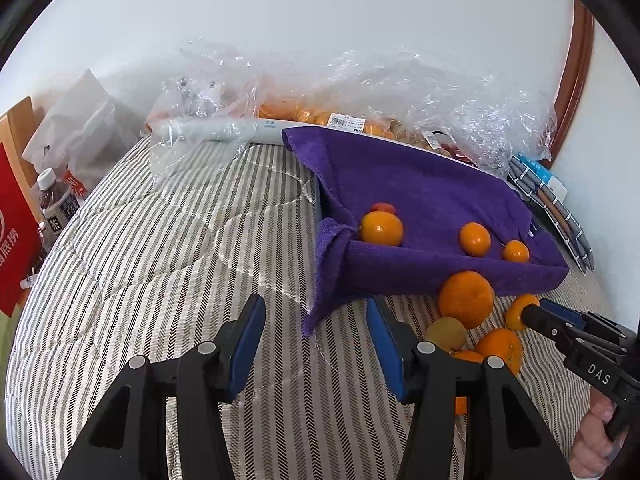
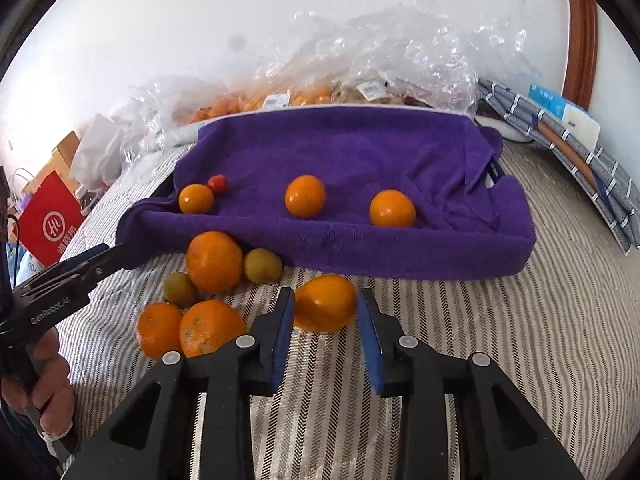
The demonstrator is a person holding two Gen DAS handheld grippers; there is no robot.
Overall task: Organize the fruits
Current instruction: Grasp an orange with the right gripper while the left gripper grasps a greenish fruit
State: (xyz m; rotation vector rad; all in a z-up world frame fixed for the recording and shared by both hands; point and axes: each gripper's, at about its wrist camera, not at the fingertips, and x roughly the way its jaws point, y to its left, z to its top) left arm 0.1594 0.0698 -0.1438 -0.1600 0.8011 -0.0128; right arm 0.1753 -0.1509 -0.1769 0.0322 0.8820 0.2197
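A purple towel [image 2: 360, 160] covers a tray on the striped bed; three small oranges [image 2: 305, 196] and a small red fruit [image 2: 218, 182] sit on it. The towel also shows in the left wrist view [image 1: 420, 188]. My right gripper [image 2: 325, 300] is shut on an orange [image 2: 325, 303] just in front of the towel; it also shows in the left wrist view [image 1: 520, 311]. A pile of large oranges [image 2: 214, 262] and two greenish fruits [image 2: 262, 266] lies to its left. My left gripper [image 1: 316, 308] is open and empty over the bedcover, left of the pile [image 1: 466, 298].
Clear plastic bags of fruit [image 1: 320, 112] lie behind the towel against the wall. A red paper bag [image 1: 12, 232] and a bottle [image 1: 56, 200] stand at the left bed edge. Folded grey cloth and a box [image 2: 568, 120] lie at the right.
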